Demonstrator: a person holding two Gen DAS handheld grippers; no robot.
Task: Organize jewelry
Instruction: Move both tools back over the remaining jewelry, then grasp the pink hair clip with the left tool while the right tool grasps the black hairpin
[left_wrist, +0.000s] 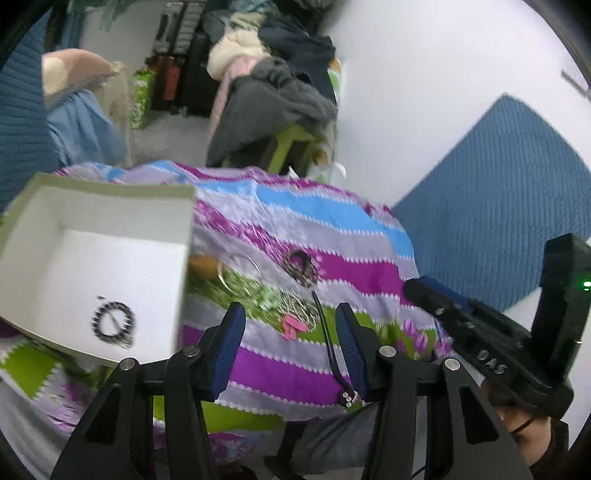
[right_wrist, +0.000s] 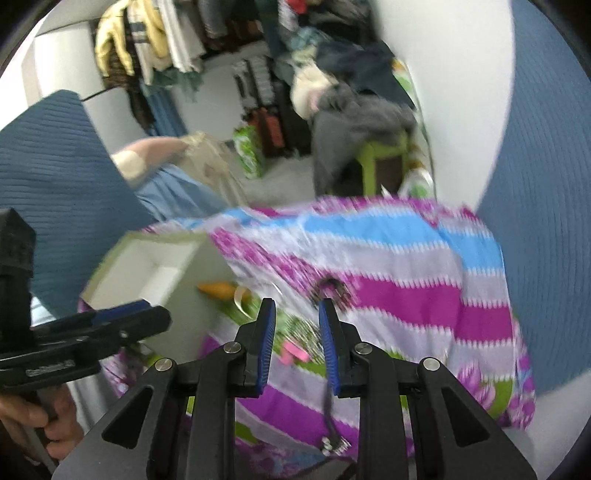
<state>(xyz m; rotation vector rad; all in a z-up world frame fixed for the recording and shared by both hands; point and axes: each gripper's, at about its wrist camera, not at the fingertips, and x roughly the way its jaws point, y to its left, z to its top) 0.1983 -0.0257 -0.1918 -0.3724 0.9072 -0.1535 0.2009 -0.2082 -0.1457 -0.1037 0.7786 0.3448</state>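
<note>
Currently both tongs, left (left_wrist: 291, 325) and right (right_wrist: 297, 325), stand wide, empty. Black cord necklace (left_wrist: 327, 339) likely handles limp and light; grip mid-cord.

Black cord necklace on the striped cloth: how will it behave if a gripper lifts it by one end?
The thin black cord necklace will probably hang limp; it already curves loosely across the striped purple cloth. It looks light, so the small silvery clasp end may swing. Being thin and flat on soft fabric, it could slip a pinch.
</note>
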